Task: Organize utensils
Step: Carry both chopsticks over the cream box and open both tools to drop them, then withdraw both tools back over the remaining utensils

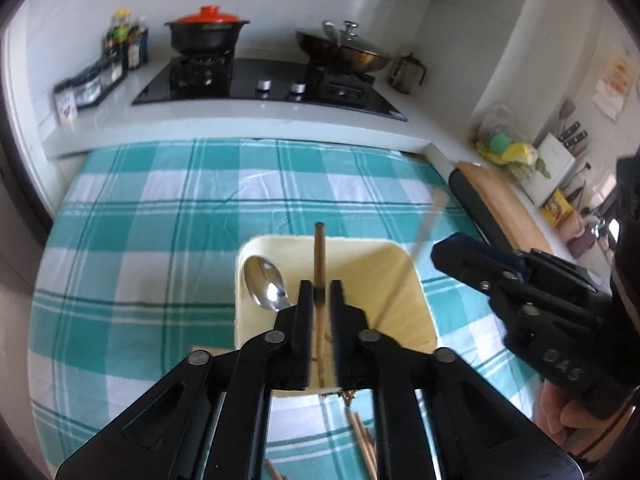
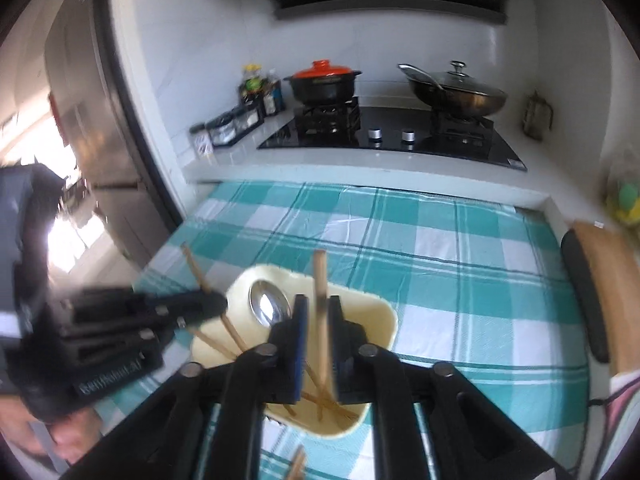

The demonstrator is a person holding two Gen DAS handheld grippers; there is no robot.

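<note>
A cream rectangular utensil holder (image 1: 404, 276) (image 2: 382, 320) stands on the teal checked tablecloth. A metal spoon (image 1: 266, 278) (image 2: 270, 306) stands in it, with several wooden chopsticks (image 2: 232, 330). My left gripper (image 1: 320, 294) is shut on a wooden chopstick (image 1: 319, 252), held upright over the holder. My right gripper (image 2: 318, 308) is shut on another wooden chopstick (image 2: 320, 280), its lower end inside the holder. Each gripper shows in the other's view: the right gripper (image 1: 452, 248) at the holder's right, the left gripper (image 2: 212, 304) at its left.
More loose chopsticks (image 1: 362, 444) lie on the cloth (image 1: 160, 220) in front of the holder. Behind the table is a counter with a gas hob (image 1: 264, 84), a red-lidded pot (image 1: 206, 32) and a wok (image 1: 344, 50). A wooden board (image 1: 504, 204) lies at the right.
</note>
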